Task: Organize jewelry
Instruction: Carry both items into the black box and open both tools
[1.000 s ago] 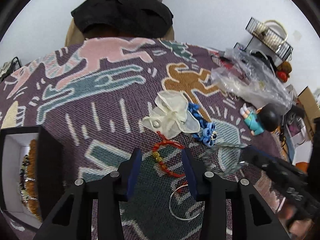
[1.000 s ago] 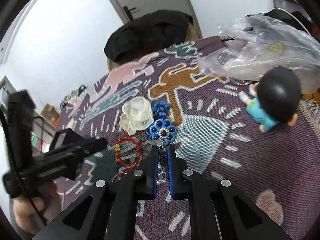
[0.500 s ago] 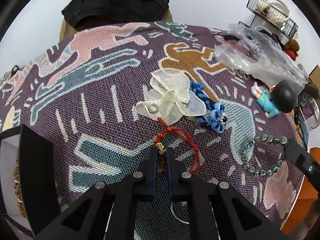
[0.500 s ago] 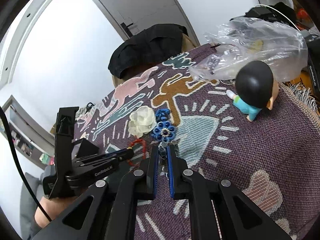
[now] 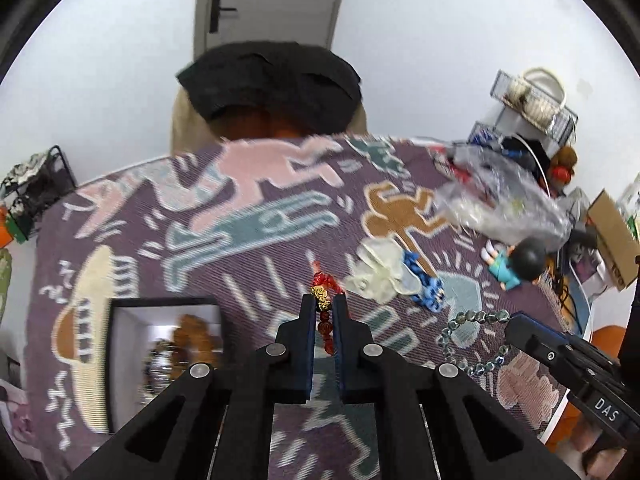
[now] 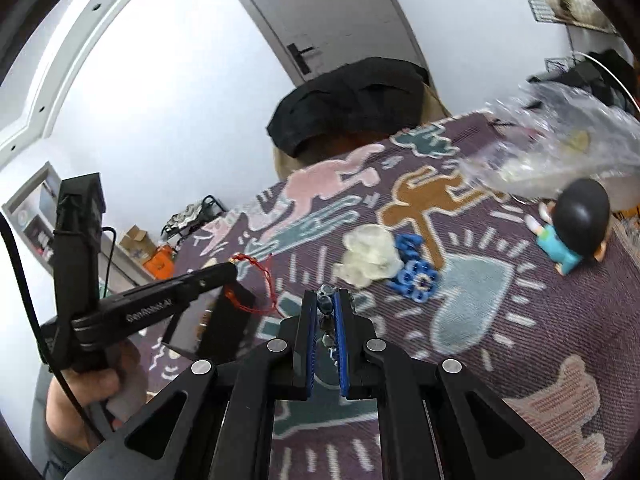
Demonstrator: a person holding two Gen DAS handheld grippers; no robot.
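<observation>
1. Two handheld grippers each carry a bracelet above a table under a purple cloth (image 5: 248, 280) woven with pink, teal and brown figures. From your left wrist camera, your left gripper (image 5: 322, 306) has its fingers pinched nearly together on a red beaded bracelet (image 5: 325, 304) with a gold charm; red beads stand out past the fingertips and more hang between the fingers. At lower left sits an open black jewelry box (image 5: 160, 312) with a white lining, its contents blurred. Right of the fingertips, a pale sheer pouch (image 5: 376, 276) lies on the cloth, touching a blue flower ornament (image 5: 426, 288). At far right, your right gripper (image 5: 516, 328) holds a loop of grey-green beads (image 5: 468, 340) hanging clear of the cloth. Beyond it lie a small dark-haired figurine (image 5: 516, 268) and a crumpled clear plastic bag (image 5: 500, 204).

2. From your right wrist camera, your right gripper (image 6: 327, 300) is closed on the grey-green beads (image 6: 326, 304), which run down between its blue pads. At left, your left hand (image 6: 80, 392) grips the left gripper (image 6: 232, 270), with the red bracelet (image 6: 260, 280) dangling from its tip above the black box (image 6: 228, 320). The pouch (image 6: 368, 258) and blue flower ornament (image 6: 412, 272) lie just beyond your fingertips, the figurine (image 6: 576, 224) and the plastic bag (image 6: 560, 144) to the right.
</observation>
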